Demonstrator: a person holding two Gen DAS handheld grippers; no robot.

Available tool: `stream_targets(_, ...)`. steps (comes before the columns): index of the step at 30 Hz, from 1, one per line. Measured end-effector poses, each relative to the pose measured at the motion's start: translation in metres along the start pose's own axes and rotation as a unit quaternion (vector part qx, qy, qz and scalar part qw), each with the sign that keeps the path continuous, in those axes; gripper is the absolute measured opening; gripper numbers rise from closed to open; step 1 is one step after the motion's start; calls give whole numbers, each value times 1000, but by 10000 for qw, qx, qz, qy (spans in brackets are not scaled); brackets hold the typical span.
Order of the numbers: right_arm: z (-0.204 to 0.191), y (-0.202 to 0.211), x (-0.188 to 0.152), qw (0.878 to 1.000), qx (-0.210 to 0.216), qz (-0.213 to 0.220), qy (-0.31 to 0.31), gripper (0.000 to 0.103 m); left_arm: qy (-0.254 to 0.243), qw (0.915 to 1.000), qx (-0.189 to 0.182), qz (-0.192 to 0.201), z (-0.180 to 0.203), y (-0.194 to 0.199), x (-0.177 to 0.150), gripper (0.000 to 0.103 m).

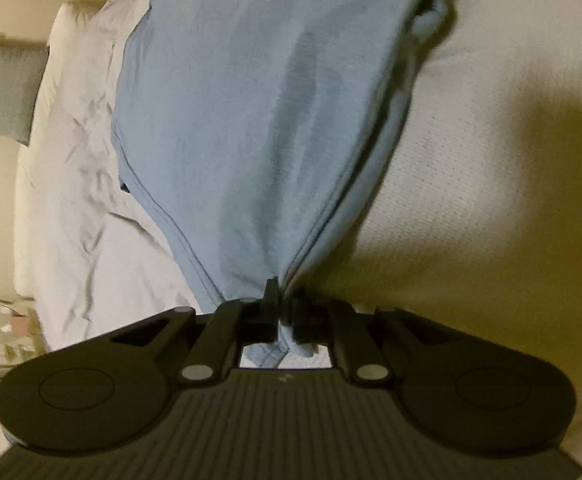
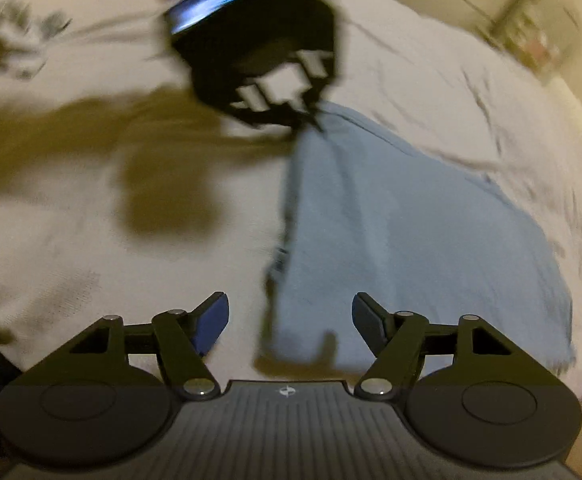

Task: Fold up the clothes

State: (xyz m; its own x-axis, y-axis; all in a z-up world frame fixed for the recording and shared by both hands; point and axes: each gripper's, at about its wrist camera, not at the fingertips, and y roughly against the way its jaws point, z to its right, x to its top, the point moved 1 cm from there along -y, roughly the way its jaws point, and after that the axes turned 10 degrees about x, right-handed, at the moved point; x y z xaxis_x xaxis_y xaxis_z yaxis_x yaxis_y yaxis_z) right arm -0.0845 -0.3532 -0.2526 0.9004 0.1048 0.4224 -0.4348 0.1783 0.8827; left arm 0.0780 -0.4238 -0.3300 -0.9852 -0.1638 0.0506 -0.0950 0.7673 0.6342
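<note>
My left gripper [image 1: 282,300] pinches a bunched hemmed corner of the light blue garment [image 1: 251,120], whose soft, creased cloth fans out ahead of the fingers over the white bed [image 1: 491,160]. My right gripper [image 2: 289,322] has its blue-padded fingers [image 2: 211,320] spread, empty, the garment's folded edge lying between them.

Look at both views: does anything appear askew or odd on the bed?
The blue garment hangs from one bunched corner in the left claw; the right claw is open and empty beside it.
</note>
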Motion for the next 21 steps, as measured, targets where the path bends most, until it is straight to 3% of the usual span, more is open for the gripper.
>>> stream_targets(7,-5,-44,-8,9917,-834,-545,817,59,39,9997,-191,168,-10,-5,-6,4)
stream_targets(11,15,-44,-10,9939,-628,-689,587,4,118,9994,-305,126,-13,-4,-6,3)
stream_targets(17,44,4,0,9989,-236,-367,143,4,180,9992,-321,146,-33,24,-9,3)
stream_targets(21,77,49,10,9994,-206,-61,-260,4,296,9994,-22,197,-75,34,-3,3)
